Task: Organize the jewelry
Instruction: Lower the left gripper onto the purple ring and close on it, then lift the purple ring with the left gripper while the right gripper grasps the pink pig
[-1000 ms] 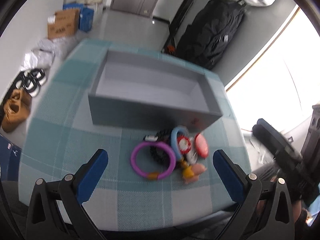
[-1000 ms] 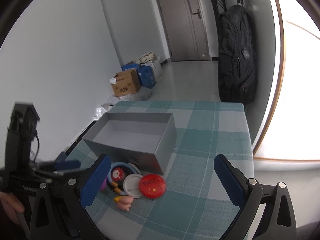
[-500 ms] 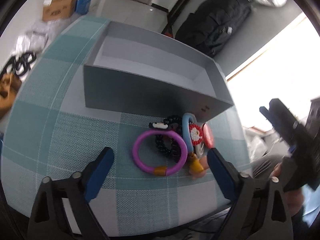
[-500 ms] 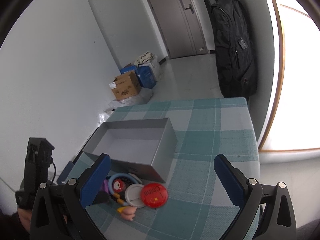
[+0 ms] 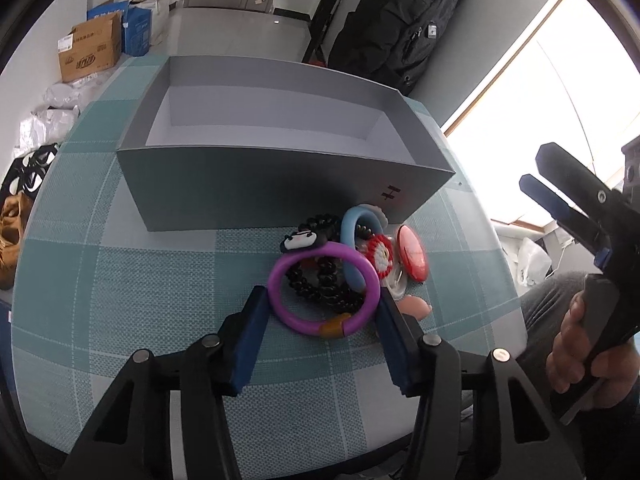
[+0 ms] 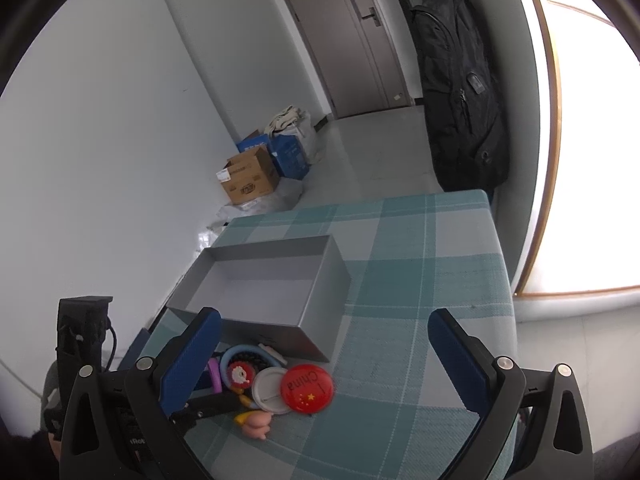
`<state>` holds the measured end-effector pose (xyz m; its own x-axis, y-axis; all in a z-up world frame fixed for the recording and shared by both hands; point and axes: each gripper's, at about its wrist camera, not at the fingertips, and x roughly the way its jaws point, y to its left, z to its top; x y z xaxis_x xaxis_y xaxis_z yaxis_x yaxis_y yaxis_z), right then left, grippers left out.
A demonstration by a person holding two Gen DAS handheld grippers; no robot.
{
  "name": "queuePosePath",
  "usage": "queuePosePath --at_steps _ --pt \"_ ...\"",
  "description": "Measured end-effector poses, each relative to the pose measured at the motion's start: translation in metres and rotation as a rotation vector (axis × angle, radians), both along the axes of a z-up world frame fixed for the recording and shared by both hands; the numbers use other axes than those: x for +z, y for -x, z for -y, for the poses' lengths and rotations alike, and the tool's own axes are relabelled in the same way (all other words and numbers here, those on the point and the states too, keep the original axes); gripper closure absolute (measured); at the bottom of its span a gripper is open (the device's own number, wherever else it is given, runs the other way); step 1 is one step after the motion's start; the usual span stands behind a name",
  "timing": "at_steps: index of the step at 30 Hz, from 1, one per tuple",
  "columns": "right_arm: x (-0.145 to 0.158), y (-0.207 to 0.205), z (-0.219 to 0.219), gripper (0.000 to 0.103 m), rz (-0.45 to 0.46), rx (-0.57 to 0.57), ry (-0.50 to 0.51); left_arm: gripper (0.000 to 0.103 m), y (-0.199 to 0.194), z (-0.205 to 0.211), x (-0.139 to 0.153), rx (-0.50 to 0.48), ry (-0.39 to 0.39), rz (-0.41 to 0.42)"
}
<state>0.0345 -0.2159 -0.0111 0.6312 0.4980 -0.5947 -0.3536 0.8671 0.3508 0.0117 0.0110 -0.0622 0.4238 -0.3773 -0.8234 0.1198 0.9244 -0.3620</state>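
A pile of jewelry lies on the checked tablecloth in front of an empty grey box. A purple bangle lies nearest, over a black bead bracelet, with a blue bangle, a red round badge and a pink charm beside it. My left gripper has its fingers on either side of the purple bangle, pressing against its rim. My right gripper is open, held above the table to the right of the pile; the box and red badge show below it.
A black backpack hangs behind the table. Cardboard and blue boxes stand on the floor at the far left, with shoes near the table's left edge. A door is at the back.
My left gripper has moved down and forward to the pile and its fingers have closed in around the purple bangle. My right gripper has lifted and tilted slightly, staying open.
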Motion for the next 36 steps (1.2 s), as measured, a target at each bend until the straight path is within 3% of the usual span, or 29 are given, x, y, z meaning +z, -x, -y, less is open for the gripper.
queuePosePath --at_steps 13,19,23,27,31,34,36 --pt "0.000 0.005 0.002 0.000 0.004 -0.008 0.022 0.058 -0.001 -0.010 0.004 0.029 0.060 0.007" --pt "-0.004 0.009 -0.004 0.000 -0.001 0.017 0.062 0.058 0.011 -0.014 0.027 0.027 0.063 0.087" --pt "-0.013 0.011 -0.011 0.000 -0.072 0.081 0.058 0.058 0.015 -0.018 0.041 0.046 0.028 0.139" --pt "-0.026 0.017 -0.018 0.006 -0.155 0.148 0.037 0.058 0.016 -0.019 0.048 0.060 -0.009 0.178" --pt "-0.037 0.027 -0.029 0.015 -0.220 0.208 0.004 0.058 0.016 -0.023 0.052 0.074 0.007 0.194" --pt "-0.044 0.033 -0.042 0.019 -0.243 0.243 0.003 0.058 0.016 -0.025 0.055 0.082 0.017 0.209" --pt "-0.048 0.036 -0.055 0.027 -0.245 0.268 0.033 0.058 0.017 -0.026 0.056 0.085 0.028 0.216"
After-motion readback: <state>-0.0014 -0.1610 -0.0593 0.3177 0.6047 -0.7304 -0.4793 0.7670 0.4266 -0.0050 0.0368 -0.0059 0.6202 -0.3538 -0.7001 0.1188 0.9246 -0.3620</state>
